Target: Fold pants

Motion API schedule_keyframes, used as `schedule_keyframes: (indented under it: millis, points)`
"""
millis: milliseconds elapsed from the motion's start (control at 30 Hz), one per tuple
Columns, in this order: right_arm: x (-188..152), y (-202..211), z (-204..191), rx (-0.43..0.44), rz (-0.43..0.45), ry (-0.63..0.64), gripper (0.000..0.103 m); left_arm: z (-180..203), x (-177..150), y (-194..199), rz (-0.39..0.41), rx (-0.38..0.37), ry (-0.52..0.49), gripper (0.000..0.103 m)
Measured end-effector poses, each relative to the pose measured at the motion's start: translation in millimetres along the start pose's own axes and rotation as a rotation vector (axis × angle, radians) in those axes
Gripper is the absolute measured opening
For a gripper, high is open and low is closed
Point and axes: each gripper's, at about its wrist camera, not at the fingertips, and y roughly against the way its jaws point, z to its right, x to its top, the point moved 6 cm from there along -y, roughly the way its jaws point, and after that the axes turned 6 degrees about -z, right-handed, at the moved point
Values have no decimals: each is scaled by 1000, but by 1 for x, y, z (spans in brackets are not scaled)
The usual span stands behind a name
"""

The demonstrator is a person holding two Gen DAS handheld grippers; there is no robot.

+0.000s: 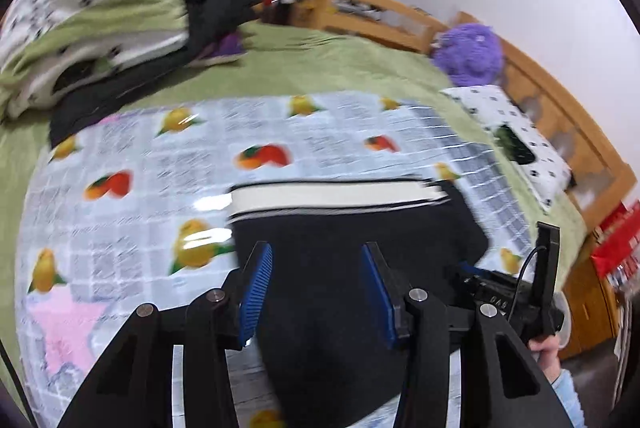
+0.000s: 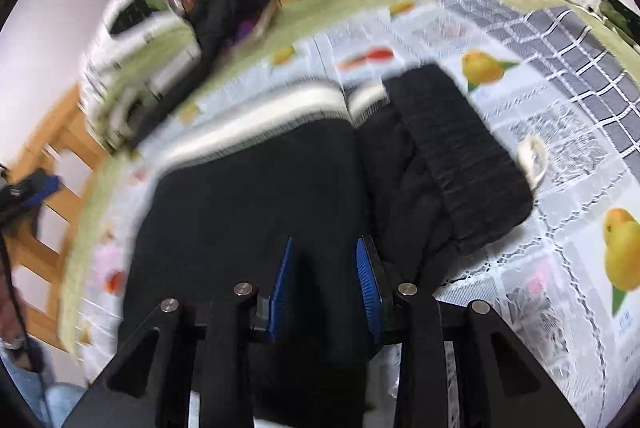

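Both jaws stand apart, gripping nothing: left gripper (image 1: 316,292) and right gripper (image 2: 324,292) hover over the black pants (image 1: 352,240) lying on the fruit-print cloth (image 1: 160,163) covering the bed (image 1: 320,67); I'd pinch matching edges evenly before folding

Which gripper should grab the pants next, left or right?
Probably the right gripper. Its open jaws sit close over the black pants, beside the bunched ribbed cuff. The left gripper also hovers open over the pants, nearer the flat white stripe.
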Motion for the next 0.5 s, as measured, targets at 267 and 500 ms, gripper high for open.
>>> schedule_keyframes:
  millis: [267,500]
  points:
    - [5,-20,-2,-43,-63,60,37,-56,-38,-36,-106,18,80,47]
    - [-7,-11,2,-68,-93,76,36,-77,-66,-56,-160,19,105,47]
